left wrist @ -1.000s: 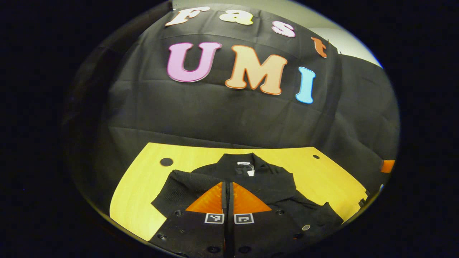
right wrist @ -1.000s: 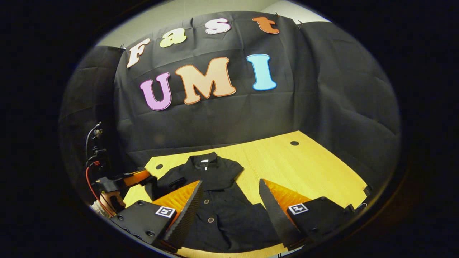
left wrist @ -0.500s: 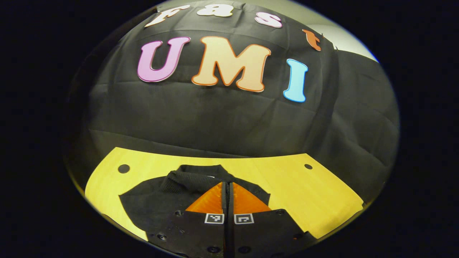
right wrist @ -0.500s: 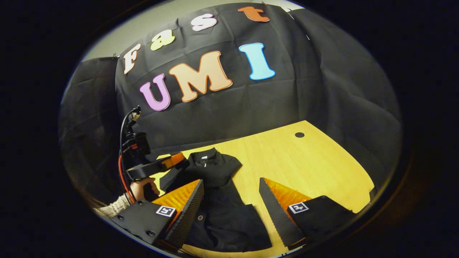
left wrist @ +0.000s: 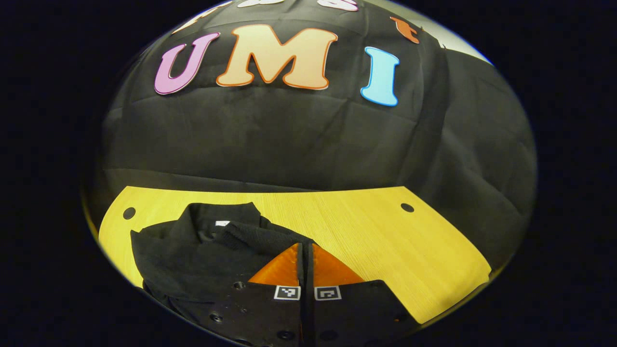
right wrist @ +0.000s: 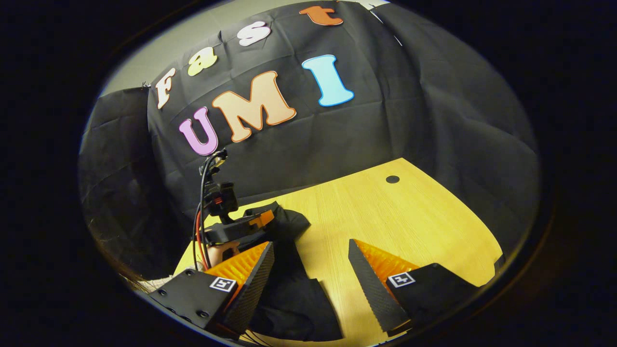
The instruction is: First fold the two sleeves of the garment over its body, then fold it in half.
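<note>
Garment: the black short-sleeved knit shirt (left wrist: 193, 260) lies on the yellow wooden table (left wrist: 385, 241).
Left gripper (left wrist: 304, 250): fingers pressed together on a sleeve cuff, probably carrying it over the body (first fold underway).
Right gripper (right wrist: 311, 279): jaws wide apart, empty, likely waiting its turn.

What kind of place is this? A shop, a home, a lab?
Most likely a lab-style recording booth: black cloth walls off a wooden table where a black garment is being folded with handheld grippers, the left gripper trailing cables.
</note>
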Motion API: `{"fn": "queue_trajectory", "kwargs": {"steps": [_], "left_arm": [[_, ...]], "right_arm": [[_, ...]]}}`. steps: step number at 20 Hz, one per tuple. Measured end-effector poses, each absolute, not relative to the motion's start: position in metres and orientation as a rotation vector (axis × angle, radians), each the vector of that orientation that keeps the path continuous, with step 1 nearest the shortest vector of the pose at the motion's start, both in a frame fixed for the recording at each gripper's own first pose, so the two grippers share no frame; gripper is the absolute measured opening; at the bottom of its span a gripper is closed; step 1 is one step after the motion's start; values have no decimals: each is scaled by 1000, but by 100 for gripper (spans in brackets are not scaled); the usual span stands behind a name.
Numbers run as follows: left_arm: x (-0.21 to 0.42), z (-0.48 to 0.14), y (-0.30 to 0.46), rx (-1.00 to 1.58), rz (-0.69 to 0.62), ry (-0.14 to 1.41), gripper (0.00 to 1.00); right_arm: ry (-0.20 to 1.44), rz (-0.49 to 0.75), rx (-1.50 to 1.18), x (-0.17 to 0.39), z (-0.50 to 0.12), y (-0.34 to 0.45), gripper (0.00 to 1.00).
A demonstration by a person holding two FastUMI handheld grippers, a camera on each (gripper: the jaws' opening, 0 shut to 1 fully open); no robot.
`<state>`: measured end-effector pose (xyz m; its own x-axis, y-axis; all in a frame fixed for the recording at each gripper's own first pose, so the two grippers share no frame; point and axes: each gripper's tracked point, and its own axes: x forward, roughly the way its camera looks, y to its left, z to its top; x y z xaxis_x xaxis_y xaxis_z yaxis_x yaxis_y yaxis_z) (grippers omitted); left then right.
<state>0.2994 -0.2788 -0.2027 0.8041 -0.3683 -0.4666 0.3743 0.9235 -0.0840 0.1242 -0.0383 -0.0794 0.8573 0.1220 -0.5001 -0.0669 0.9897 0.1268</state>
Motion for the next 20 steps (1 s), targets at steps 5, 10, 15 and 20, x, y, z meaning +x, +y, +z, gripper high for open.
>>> {"fn": "queue_trajectory", "kwargs": {"steps": [5, 10, 15, 20], "left_arm": [[294, -225, -295, 12, -375, 559, 0], [290, -227, -300, 25, -342, 576, 2], [289, -217, -308, 32, -345, 548, 16], [287, -185, -295, 41, -314, 474, 91]], "right_arm": [[568, 113, 113, 122, -92, -49, 98], [574, 114, 115, 122, -97, -61, 98], [572, 121, 104, 118, -101, -66, 98], [584, 146, 69, 109, -106, -60, 98]]}}
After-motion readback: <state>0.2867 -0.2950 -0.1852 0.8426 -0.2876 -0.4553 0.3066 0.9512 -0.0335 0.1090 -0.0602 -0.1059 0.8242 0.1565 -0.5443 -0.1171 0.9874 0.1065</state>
